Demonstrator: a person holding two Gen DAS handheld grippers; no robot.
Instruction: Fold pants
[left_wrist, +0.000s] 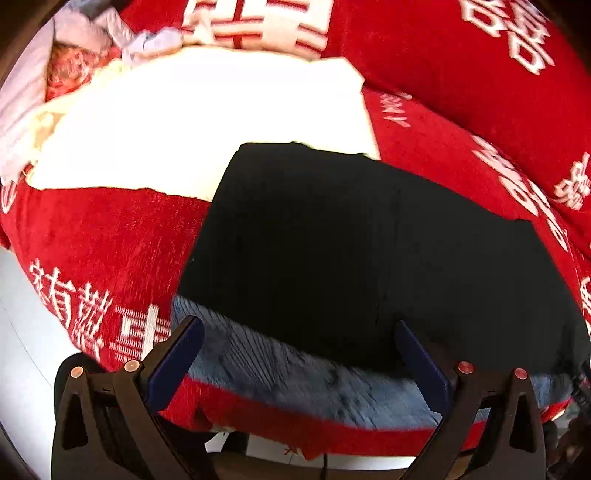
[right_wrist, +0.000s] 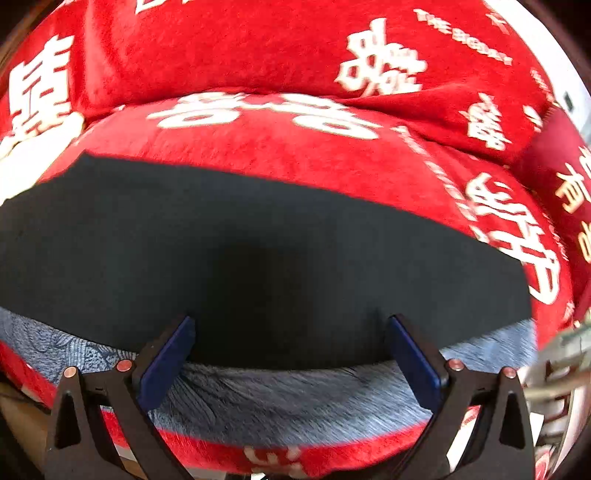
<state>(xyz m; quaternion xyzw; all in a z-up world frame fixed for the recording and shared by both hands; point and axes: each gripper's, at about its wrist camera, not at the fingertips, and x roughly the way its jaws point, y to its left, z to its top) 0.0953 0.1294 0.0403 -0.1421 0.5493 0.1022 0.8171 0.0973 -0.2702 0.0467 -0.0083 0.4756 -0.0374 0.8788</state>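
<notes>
The black pants (left_wrist: 369, 251) lie flat on a red sofa cover with white characters (left_wrist: 103, 251). Their near edge shows a grey-blue fleece lining (left_wrist: 295, 373). My left gripper (left_wrist: 299, 332) is open, its blue-padded fingers (left_wrist: 173, 365) spread over that near edge, holding nothing. In the right wrist view the same pants (right_wrist: 258, 251) spread wide with the fleece lining (right_wrist: 295, 398) along the near edge. My right gripper (right_wrist: 291, 328) is open too, fingers (right_wrist: 166, 362) either side of the edge, empty.
A white cloth (left_wrist: 203, 122) lies on the sofa behind the pants, its far edge under them. Pale garments (left_wrist: 85, 33) are piled at the far left. A red back cushion (right_wrist: 258, 48) rises behind. White floor (left_wrist: 22, 325) shows at left.
</notes>
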